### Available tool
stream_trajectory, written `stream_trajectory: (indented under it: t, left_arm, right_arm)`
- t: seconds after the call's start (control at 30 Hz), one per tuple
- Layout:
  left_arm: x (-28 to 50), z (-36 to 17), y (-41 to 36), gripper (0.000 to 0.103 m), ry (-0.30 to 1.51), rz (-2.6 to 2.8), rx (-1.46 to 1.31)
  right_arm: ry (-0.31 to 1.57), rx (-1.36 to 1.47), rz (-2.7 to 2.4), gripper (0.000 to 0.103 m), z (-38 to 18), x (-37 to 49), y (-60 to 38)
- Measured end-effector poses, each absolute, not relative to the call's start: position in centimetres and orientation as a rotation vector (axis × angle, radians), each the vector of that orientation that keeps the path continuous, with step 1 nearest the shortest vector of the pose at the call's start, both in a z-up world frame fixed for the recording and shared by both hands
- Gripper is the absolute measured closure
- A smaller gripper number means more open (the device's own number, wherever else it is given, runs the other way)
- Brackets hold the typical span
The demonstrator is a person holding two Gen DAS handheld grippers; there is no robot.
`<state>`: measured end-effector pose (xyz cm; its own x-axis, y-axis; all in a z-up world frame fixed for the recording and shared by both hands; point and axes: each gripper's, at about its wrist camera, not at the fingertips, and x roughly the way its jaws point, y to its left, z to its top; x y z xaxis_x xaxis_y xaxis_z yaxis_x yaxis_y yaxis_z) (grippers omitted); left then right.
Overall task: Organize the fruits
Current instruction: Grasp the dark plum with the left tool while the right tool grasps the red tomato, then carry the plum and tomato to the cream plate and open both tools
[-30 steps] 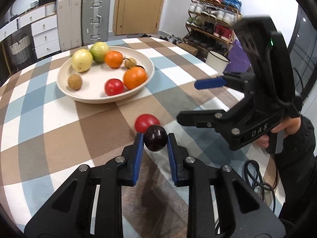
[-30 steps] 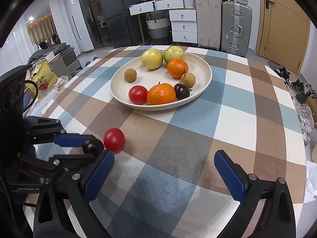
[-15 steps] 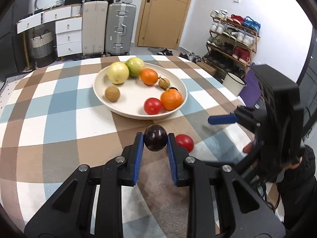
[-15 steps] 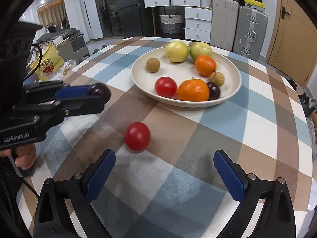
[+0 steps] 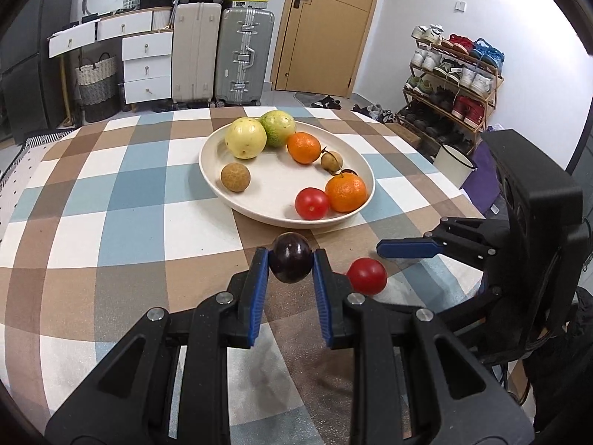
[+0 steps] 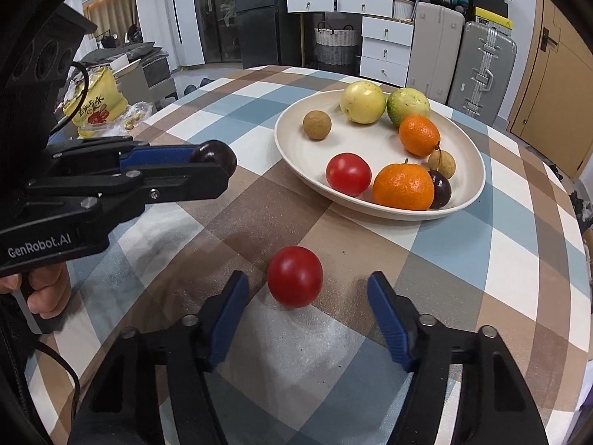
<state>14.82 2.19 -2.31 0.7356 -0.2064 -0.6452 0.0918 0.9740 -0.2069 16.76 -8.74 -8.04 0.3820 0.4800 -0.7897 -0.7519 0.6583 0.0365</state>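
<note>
The red tomato (image 6: 294, 276) sits alone on the checked tablecloth (image 6: 463, 259), low in the middle of the right wrist view, just short of the big white plate (image 6: 478, 181) that fills the upper right. The right gripper (image 6: 307, 306) has just been closing, and the tomato is between its blue pads (image 6: 229, 315), but they do not touch it yet (there is a gap on each side, wider on the right). To do this step well, I think the gripper should slide a little to the left of the frame so the tomato is in the middle, go a bit lower, then squeeze softly, because a tomato is round and smooth and may roll away or get squashed. The left gripper (image 5: 291, 282) is shut tight on a dark plum (image 5: 290, 262), seen in the lower middle of the left wrist view, and holds it up just in front of the plate's near rim. It should go over the rim and set the plum down in a bare spot, not on top of the other tomato (image 5: 312, 203) or the orange (image 5: 345, 193) there. For words, the side of the left gripper reads "GenRobot.AI" at the left edge of the right wrist view. A yellow bag (image 6: 94, 105) in the upper left has printing on it, but it is too small for me to read.
</note>
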Motion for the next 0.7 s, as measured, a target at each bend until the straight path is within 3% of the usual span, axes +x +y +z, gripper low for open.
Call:
stream_trajectory:
  t: [0.23,0.3,0.37,0.7]
  left_arm:
    - [15.02,-2.55,2.0,0.082,0.734,-0.164,-0.161]
    - [15.01,-2.58,2.0,0.082,0.738,-0.164,-0.165]
    - [15.11,-2.67,1.86,0.082,0.742,-0.164,-0.165]
    - [15.21,-2.74,1.93,0.082,0.731,-0.159,-0.163]
  right_arm:
    - [0.865,-0.348,0.826,0.057,-7.94,16.52,-8.74]
    - [0.86,-0.355,0.829,0.069,-7.94,16.36,-8.69]
    - [0.853,-0.356,0.838,0.074,-7.82,16.19,-8.66]
    - [0.837,-0.353,0.845,0.074,-7.6,15.85,-8.86]
